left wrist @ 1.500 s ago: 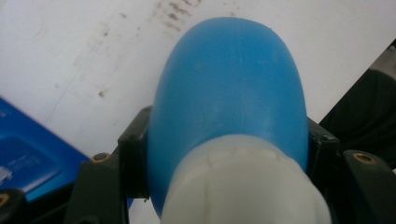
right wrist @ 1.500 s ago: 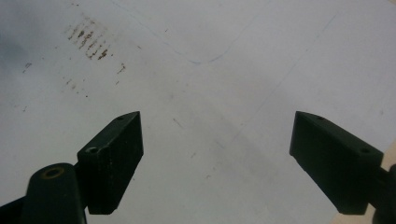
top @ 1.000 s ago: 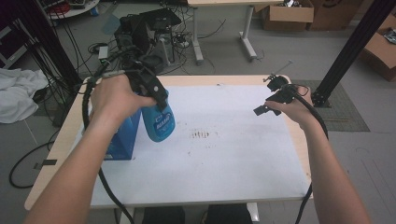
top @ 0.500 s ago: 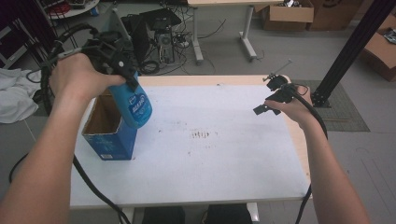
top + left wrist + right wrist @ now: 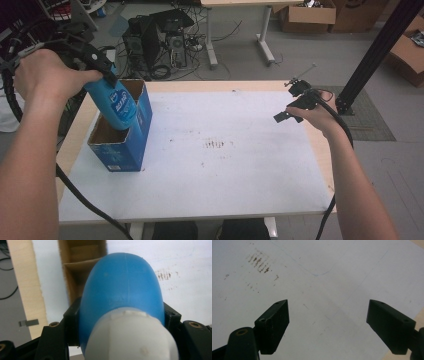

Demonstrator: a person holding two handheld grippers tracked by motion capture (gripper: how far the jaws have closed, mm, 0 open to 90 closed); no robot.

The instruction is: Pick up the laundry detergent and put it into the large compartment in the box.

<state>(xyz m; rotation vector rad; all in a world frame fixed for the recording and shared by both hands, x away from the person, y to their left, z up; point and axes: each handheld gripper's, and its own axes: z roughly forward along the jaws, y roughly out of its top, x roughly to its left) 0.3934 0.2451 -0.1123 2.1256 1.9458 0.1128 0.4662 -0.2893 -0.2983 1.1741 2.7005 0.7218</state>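
Bottle [image 5: 117, 107], clamped in left tool [image 5: 102, 62], tilts over box [image 5: 122, 152] rim; right tool [image 5: 287, 112] gapes empty.

Table [image 5: 240, 200] has a white top with wood edging along the sides, and there's a patch of brownish scuff marks [image 5: 216, 144] around the middle. On the floor past the far edge sits a dark computer tower [image 5: 170, 35] in a mess of black cables [image 5: 160, 70]. Cardboard boxes [image 5: 305, 12] sit far right, and a black post [image 5: 375, 55] slants up at the right, standing on a dark mat [image 5: 372, 117].
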